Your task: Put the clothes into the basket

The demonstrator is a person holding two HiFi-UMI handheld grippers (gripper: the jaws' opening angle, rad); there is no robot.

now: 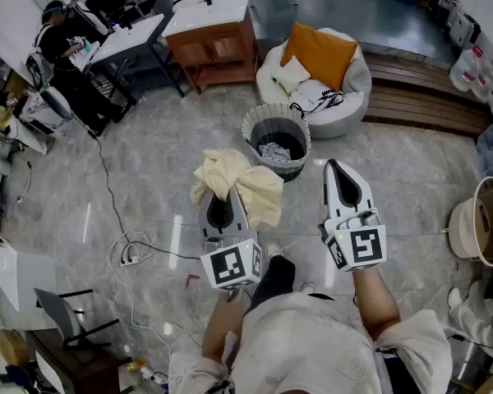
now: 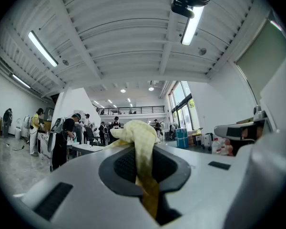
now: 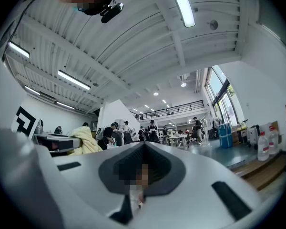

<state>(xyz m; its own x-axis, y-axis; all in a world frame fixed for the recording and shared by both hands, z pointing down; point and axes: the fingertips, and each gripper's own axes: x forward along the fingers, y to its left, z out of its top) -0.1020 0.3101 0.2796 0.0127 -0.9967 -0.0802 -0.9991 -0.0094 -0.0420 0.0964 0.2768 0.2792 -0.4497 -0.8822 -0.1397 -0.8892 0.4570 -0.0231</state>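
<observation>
- Left gripper [image 1: 223, 205] pinches the cloth [image 1: 240, 184], held level, likely to keep it off the floor.
- Basket [image 1: 289, 169] waits just ahead.
- Right gripper [image 1: 335, 171] is closed and empty.

The cloth [image 1: 238, 185] in my left gripper [image 1: 220, 208] is plain pale yellow. My left and right gripper [image 1: 337, 169] both have white shells with dark grey ribbed pads, and their cubes carry black-and-white square markers. At twelve o'clock the basket [image 1: 255, 125] is grey with fine light and dark vertical stripes, and a grey-white garment [image 1: 274, 150] lies inside. At one o'clock an orange cushion [image 1: 318, 54] leans on a white beanbag [image 1: 357, 84]. At eleven o'clock is a reddish-brown cabinet [image 1: 214, 48] with a white top. The floor [image 1: 148, 162] is marbled grey.
</observation>
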